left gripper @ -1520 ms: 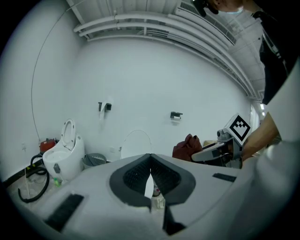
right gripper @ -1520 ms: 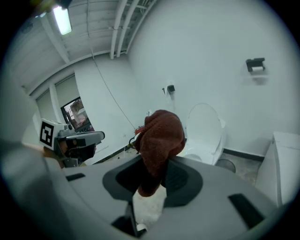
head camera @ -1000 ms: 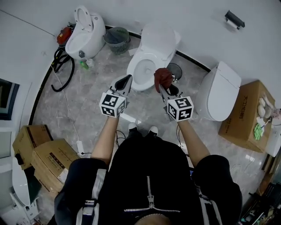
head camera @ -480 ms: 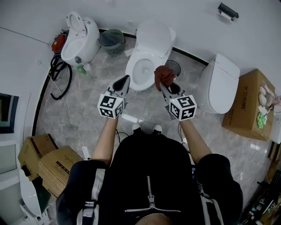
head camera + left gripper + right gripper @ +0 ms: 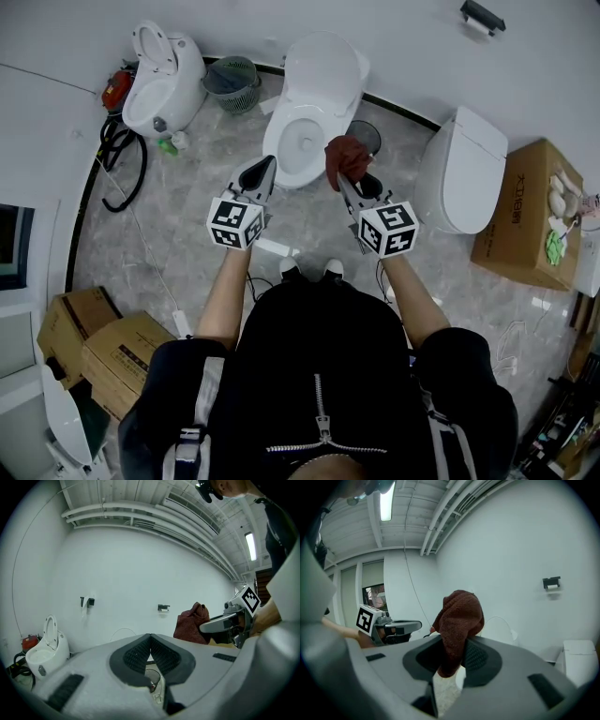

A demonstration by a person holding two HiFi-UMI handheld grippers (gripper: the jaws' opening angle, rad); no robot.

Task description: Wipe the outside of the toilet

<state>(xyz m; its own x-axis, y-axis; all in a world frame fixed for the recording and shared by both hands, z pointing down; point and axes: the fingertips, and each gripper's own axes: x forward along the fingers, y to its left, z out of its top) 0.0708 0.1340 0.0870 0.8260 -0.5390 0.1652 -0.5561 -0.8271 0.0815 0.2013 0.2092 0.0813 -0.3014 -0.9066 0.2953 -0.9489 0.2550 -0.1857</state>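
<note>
A white toilet with its lid raised stands against the far wall, bowl open toward me. My right gripper is shut on a dark red cloth, held just right of the bowl's front rim; the cloth bulges up between the jaws in the right gripper view. My left gripper hovers by the bowl's left front, its jaws shut with nothing between them. The cloth also shows at the right of the left gripper view.
A second toilet and a green basket stand at the left, a black hose beside them. A small black bin sits right of the toilet, then a closed toilet. Cardboard boxes flank the floor.
Both grippers have drifted slightly forward toward the toilet, the view shifting with them. The cloth stays gripped in the right gripper.
</note>
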